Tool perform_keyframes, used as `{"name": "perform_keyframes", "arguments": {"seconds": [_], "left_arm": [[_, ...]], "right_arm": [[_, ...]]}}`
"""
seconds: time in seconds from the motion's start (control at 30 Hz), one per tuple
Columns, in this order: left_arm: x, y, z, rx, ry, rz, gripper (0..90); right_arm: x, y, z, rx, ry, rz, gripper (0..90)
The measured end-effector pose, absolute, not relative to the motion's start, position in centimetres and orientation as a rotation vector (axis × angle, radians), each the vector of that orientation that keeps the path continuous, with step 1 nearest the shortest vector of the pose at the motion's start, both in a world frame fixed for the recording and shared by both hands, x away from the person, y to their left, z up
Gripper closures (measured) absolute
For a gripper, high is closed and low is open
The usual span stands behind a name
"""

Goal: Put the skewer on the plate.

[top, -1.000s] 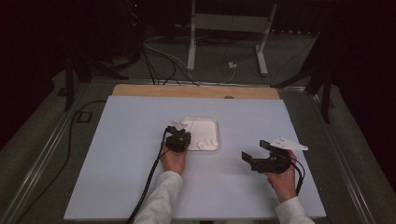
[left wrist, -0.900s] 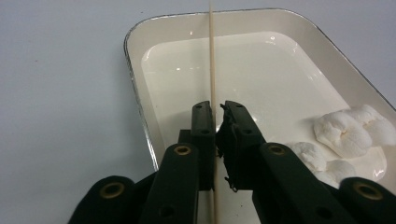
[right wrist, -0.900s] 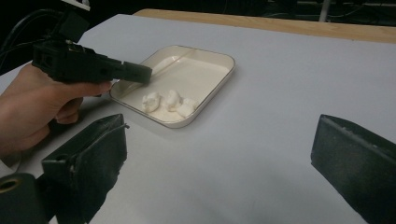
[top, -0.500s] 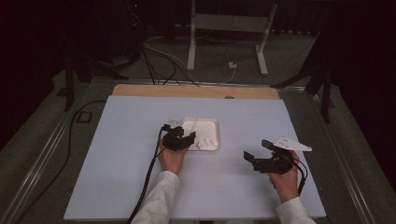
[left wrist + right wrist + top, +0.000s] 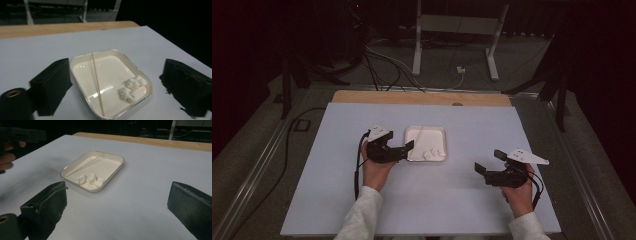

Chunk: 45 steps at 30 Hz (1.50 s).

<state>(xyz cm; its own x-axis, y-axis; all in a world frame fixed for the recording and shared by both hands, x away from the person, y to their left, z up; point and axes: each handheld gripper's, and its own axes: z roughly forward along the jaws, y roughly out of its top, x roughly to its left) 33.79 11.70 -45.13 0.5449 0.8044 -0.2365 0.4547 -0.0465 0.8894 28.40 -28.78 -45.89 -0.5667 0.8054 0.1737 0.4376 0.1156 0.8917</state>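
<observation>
Centrally on the white surface (image 5: 337,200): one shallow cream tray (image 5: 412,134) holding a thin wooden stick (image 5: 96,80) and three white lumps (image 5: 131,88) in one corner. Left hand-held gripper (image 5: 408,150) just beside the tray, jaws just opened, apart, nothing between. Right hand-held gripper (image 5: 488,162) well apart from it, jaws apart, empty.

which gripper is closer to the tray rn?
Left. The left gripper sits right at the tray's near-left edge, jaws open. The right gripper hangs well off to its right, nearer the person.
</observation>
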Motion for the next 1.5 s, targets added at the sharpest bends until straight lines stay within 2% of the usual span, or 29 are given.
{"name": "perform_keyframes", "arguments": {"seconds": [0.07,0.13,0.53,1.13,1.5], "left_arm": [[33.2,12.5,-44.7,1.682,1.055,0.406,2.3],[32.6,13.1,-44.4,1.697,1.03,0.426,1.1],[29.0,17.1,-44.1,1.7,0.929,0.539,0.7],[26.1,21.5,-45.7,1.648,0.964,0.677,0.7],[25.5,23.2,-46.0,1.612,1.027,0.71,0.7]], "right_arm": [[28.3,-28.8,-45.9,1.209,2.046,1.432,2.6],[28.3,-28.9,-46.0,1.207,2.042,1.434,2.5],[27.9,-29.7,-46.3,1.197,2.016,1.444,1.8],[27.2,-30.4,-47.0,1.193,1.97,1.437,0.0],[26.6,-30.4,-47.4,1.151,1.975,1.412,0.0]]}}
